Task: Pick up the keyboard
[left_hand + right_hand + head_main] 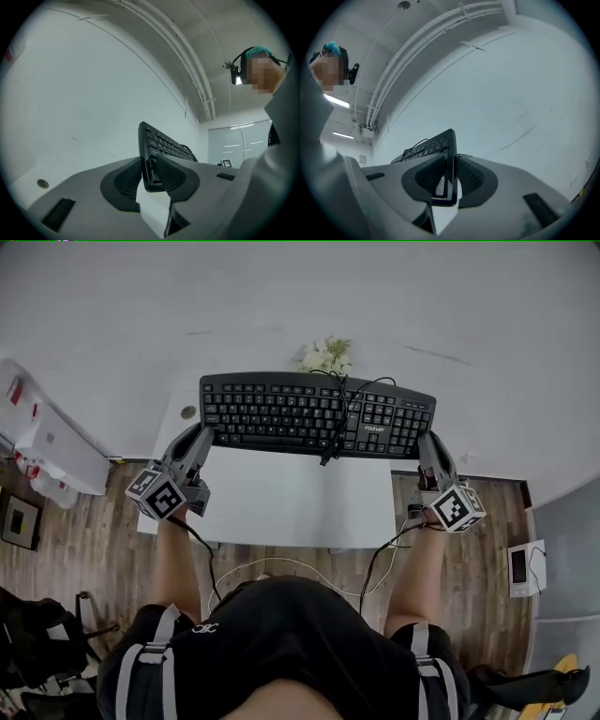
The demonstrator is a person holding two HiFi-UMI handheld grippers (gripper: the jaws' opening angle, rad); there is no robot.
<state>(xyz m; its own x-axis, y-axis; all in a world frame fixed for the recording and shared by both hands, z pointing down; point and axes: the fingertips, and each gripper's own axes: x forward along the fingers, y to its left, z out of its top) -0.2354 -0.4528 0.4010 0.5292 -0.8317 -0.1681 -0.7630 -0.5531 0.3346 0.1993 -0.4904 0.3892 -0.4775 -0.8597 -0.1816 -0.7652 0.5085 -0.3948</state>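
Note:
A black keyboard (317,414) hangs in the air above the white table (281,502), its cable (339,418) draped across the keys. My left gripper (208,435) is shut on the keyboard's left end and my right gripper (424,442) on its right end. In the left gripper view the keyboard (154,152) stands edge-on between the ribbed pads (126,180) of the left gripper (151,176). In the right gripper view the keyboard's other end (440,150) is pinched the same way by the right gripper (449,180). Both views look up at wall and ceiling.
A small bunch of pale flowers (326,356) stands at the table's far edge, behind the keyboard. White cabinets (47,446) stand at left. A small white stand with a device (523,566) is on the wooden floor at right. Cables run from both grippers down to my body.

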